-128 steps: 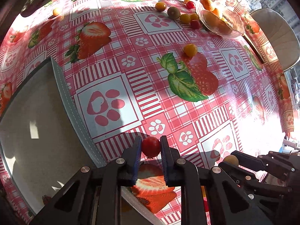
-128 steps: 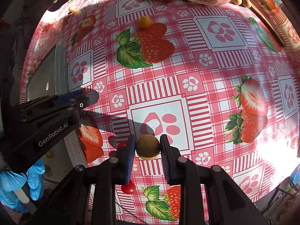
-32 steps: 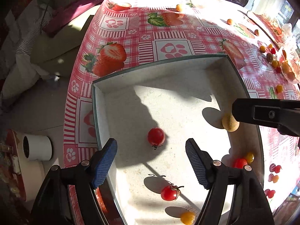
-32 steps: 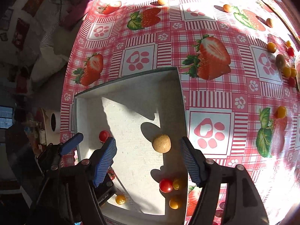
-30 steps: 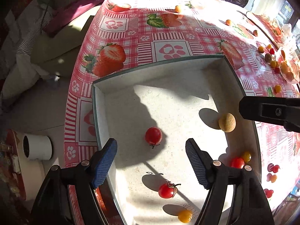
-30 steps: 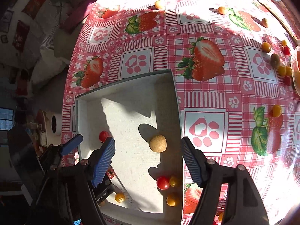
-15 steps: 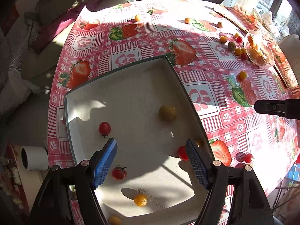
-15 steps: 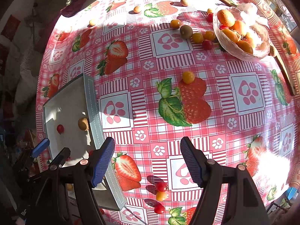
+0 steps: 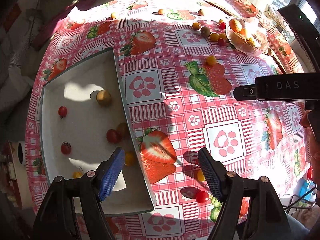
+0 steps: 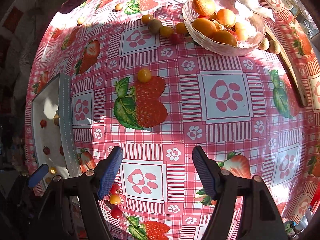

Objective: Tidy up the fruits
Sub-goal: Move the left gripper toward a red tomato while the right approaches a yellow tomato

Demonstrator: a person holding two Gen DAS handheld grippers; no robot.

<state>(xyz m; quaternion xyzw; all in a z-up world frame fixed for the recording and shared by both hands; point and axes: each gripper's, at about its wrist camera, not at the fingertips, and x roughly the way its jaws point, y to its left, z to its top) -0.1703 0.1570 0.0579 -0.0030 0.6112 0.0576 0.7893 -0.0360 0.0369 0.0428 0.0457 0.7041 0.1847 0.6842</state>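
- Both grippers stood with their blue-padded jaws spread wide and nothing between them: the left gripper point(image 9: 161, 171) hung above the near right edge of the tray, the right gripper point(image 10: 157, 169) above bare tablecloth.
- Just under the left gripper's right finger lay a small red cherry tomato point(image 9: 202, 197) on the cloth, with a yellow cherry tomato point(image 9: 200, 175) partly hidden behind that finger.
- From the right wrist camera the same cluster showed beside the left finger: two red tomatoes and a yellow one point(image 10: 115, 199) between them, close together on the cloth.
- Left of the grippers sat the shallow white rectangular tray with a grey rim point(image 9: 120, 80), holding a round tan fruit point(image 9: 103, 98) near its far right wall.
- Also in the tray were a red tomato point(image 9: 62, 111) toward the left, a stemmed red tomato point(image 9: 65, 148) nearer, another red tomato point(image 9: 113, 136) by the right wall, and yellow ones near the front, one partly behind the left gripper's left finger.
- Red-and-white checked oilcloth with strawberry and paw prints point(image 10: 224, 94) covered the round table.
- Farther out, a lone yellow-orange tomato point(image 10: 144, 75) rested at the top of a printed raspberry.
- At the far side stood a clear glass bowl point(image 10: 202, 38) filled with orange fruits, with a row of small fruits just left of it, among them a brownish-green kiwi berry point(image 10: 155, 26).
- Part of the right gripper's black body point(image 9: 280, 89) reached in from the right of the left wrist view.
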